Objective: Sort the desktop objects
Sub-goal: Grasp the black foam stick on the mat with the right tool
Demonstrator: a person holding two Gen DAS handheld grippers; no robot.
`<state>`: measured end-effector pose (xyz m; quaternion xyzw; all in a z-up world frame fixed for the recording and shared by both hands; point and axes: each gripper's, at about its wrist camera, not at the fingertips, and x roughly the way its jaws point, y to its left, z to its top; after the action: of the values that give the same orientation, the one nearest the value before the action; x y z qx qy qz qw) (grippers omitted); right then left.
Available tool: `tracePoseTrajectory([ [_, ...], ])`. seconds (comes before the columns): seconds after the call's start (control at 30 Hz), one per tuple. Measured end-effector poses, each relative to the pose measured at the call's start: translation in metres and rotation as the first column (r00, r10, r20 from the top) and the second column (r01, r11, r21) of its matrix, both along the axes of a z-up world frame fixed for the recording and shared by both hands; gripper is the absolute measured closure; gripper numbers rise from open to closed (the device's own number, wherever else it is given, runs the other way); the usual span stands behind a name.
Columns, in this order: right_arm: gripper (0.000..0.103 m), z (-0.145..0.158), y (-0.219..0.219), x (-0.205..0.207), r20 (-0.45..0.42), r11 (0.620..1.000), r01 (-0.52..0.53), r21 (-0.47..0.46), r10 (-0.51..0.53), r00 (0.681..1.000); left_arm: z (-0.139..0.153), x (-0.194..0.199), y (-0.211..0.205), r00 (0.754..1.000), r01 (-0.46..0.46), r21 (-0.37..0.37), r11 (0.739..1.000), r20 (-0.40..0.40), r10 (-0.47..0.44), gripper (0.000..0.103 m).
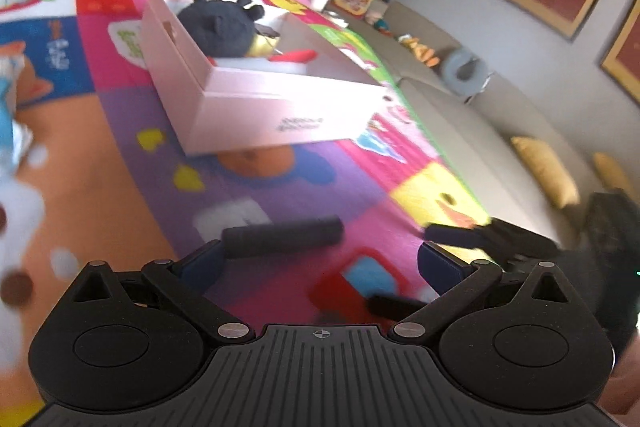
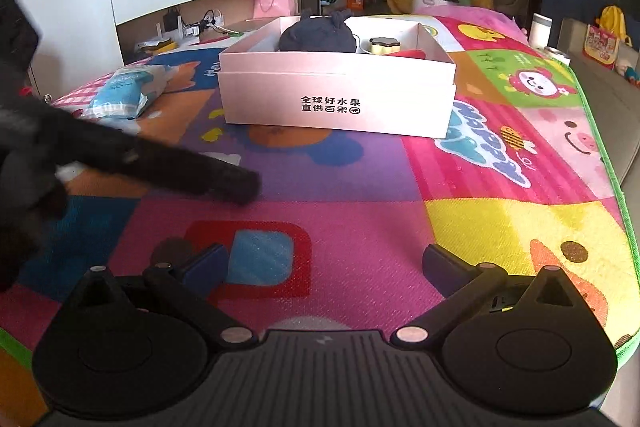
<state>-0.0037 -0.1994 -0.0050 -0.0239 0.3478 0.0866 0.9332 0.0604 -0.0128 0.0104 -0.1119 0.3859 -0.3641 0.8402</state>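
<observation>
Jaws apart, empty; pink box (image 2: 338,95) holds dark plush toy (image 2: 318,35).

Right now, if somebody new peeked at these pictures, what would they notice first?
Probably the bright cartoon play mat covering the whole surface. On it, near the far end, sits a pale pink box with a dark plush toy inside. Left of the box lies a blue packet.

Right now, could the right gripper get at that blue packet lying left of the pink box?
Probably not straight away. The right gripper is open, but the blue packet lies far left on the mat, and a black arm-like shape crosses between them. It would have to go over or around that.
</observation>
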Motion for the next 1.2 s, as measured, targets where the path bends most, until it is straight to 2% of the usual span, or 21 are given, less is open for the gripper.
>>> tracePoseTrajectory([
  [0.1,0.0,0.0,0.001,-0.001,0.003,1.0,0.007,-0.007,-0.007,1.0,0.005,-0.015,0.006,0.998,-0.053,-0.003,0.999,0.026,0.053,0.0],
  [0.2,0.0,0.0,0.003,-0.002,0.006,1.0,0.021,-0.014,-0.021,1.0,0.018,-0.028,0.014,0.977,-0.182,0.088,0.979,0.128,0.17,0.0],
  [0.27,0.0,0.001,0.005,-0.001,-0.003,0.999,0.034,-0.015,-0.034,0.999,0.024,-0.035,0.021,0.947,-0.284,0.158,0.946,0.202,0.251,0.0],
  [0.33,0.0,0.004,0.008,0.004,-0.027,1.0,0.027,-0.016,-0.027,0.999,0.028,-0.037,0.03,0.912,-0.379,0.209,0.901,0.249,0.326,0.0],
  [0.4,0.0,0.007,0.013,0.011,-0.042,1.0,0.0,-0.005,0.0,0.999,0.029,-0.039,0.043,0.873,-0.464,0.234,0.854,0.284,0.396,0.0],
  [0.47,0.0,0.007,0.021,0.019,-0.026,0.999,0.002,-0.039,-0.003,1.0,0.029,-0.041,0.057,0.838,-0.529,0.236,0.815,0.301,0.456,0.0],
  [0.6,0.0,0.009,0.029,0.037,0.015,0.99,0.073,-0.119,-0.072,0.997,0.028,-0.047,0.077,0.792,-0.599,0.228,0.768,0.311,0.525,0.0],
  [0.63,0.0,0.012,0.029,0.039,0.024,0.99,0.087,-0.109,-0.085,0.996,0.026,-0.05,0.08,0.785,-0.609,0.229,0.759,0.314,0.535,0.0],
  [0.7,0.0,0.02,0.029,0.039,0.034,0.998,0.062,-0.034,-0.06,0.998,0.021,-0.051,0.086,0.769,-0.632,0.233,0.739,0.311,0.559,0.0],
  [0.8,0.0,0.025,0.043,0.035,0.039,0.999,0.016,0.042,-0.018,0.999,0.014,-0.052,0.093,0.764,-0.641,0.222,0.735,0.279,0.582,0.0],
  [0.97,0.0,0.014,0.078,0.043,0.054,0.998,-0.046,-0.038,0.048,0.997,0.007,-0.056,0.095,0.771,-0.634,0.218,0.742,0.261,0.581,0.0],
  [1.07,0.0,0.01,0.076,0.061,-0.014,0.999,-0.041,0.002,0.041,0.999,0.006,-0.056,0.095,0.768,-0.637,0.213,0.741,0.258,0.586,0.0],
  [1.2,0.003,0.009,0.079,0.074,-0.023,1.0,-0.02,0.006,0.02,1.0,0.006,-0.054,0.09,0.77,-0.635,0.219,0.741,0.263,0.582,0.0],
])
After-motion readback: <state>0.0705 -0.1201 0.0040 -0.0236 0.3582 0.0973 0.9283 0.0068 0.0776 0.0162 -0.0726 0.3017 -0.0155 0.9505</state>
